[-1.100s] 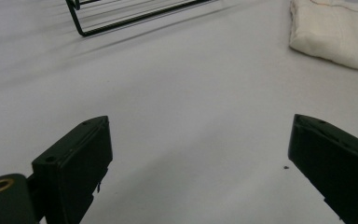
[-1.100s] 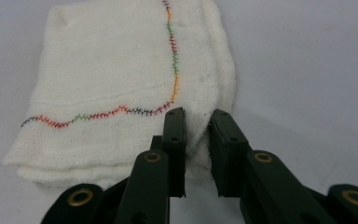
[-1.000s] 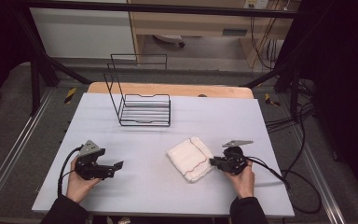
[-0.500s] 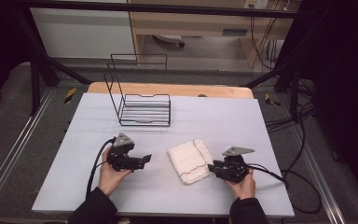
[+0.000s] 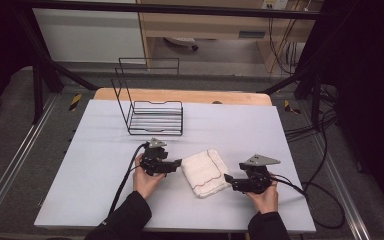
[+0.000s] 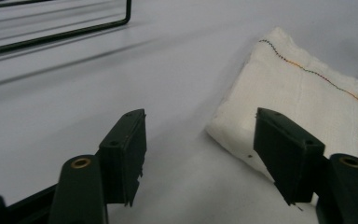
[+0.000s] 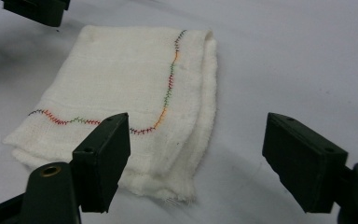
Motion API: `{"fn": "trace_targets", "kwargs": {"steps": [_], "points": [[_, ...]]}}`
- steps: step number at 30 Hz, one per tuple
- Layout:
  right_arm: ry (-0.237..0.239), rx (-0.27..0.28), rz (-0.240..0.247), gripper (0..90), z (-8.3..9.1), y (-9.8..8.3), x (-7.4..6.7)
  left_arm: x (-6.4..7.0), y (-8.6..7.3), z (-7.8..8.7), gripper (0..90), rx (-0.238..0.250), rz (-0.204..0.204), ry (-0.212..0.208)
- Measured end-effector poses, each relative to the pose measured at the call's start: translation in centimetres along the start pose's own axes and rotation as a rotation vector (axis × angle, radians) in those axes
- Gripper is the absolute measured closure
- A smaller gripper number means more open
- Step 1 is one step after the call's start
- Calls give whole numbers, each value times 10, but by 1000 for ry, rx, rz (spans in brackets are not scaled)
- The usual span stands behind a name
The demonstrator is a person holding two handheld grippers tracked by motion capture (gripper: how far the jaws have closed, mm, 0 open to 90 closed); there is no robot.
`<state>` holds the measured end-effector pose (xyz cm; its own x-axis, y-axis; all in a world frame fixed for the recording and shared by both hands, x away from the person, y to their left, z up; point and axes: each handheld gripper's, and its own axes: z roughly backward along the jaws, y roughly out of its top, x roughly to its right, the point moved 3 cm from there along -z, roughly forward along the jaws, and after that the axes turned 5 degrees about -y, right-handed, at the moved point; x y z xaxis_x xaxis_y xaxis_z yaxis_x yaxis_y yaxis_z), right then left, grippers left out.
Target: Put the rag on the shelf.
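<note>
The left gripper [image 5: 176, 163] sits low over the table with its tips at the left edge of the folded white cloth [image 5: 206, 172]; its jaws stand apart and have just been closing, and in the left gripper view the near corner of the cloth [image 6: 303, 100] lies at the gap between them, the pads not yet pressing on it. The right gripper [image 5: 228, 178] faces the cloth from the other side, its tips just beside the cloth's right edge; its jaws have just been opening and now stand wide and empty — in the right gripper view the cloth [image 7: 121, 100] lies flat on the table ahead of them, partly behind the left-hand jaw, free of both pads. The cloth is folded in layers, with a wavy line of coloured stitching across its top, and rests near the front middle of the pale grey table [image 5: 260, 125]. Well behind it, toward the far left — a black wire rack [image 5: 152, 112] stands upright.
</note>
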<state>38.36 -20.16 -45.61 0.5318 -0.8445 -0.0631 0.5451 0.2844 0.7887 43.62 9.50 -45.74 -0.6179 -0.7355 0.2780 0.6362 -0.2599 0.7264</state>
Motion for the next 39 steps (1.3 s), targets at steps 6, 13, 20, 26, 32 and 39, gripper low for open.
{"fn": "trace_targets", "kwargs": {"steps": [6, 13, 20, 26, 32, 39], "points": [[-1, 6, 3, 159, -1, 2, 2, 5, 0, -14, 460, -5, 34, -11], [2, 1, -2, 96, -3, 3, 3, 10, -2, -22, 599, -13, 57, -20], [18, 23, -13, 97, -9, 10, 4, 14, -3, -27, 712, -23, 80, -21], [16, 22, -9, 116, -22, 24, 5, 17, -2, -26, 801, -24, 70, -11], [29, 15, -13, 265, -44, 44, 8, 18, -3, -28, 807, -19, 16, -5], [14, -52, -16, 406, -82, 53, 12, 22, -5, -30, 805, -9, -23, 15]]}}
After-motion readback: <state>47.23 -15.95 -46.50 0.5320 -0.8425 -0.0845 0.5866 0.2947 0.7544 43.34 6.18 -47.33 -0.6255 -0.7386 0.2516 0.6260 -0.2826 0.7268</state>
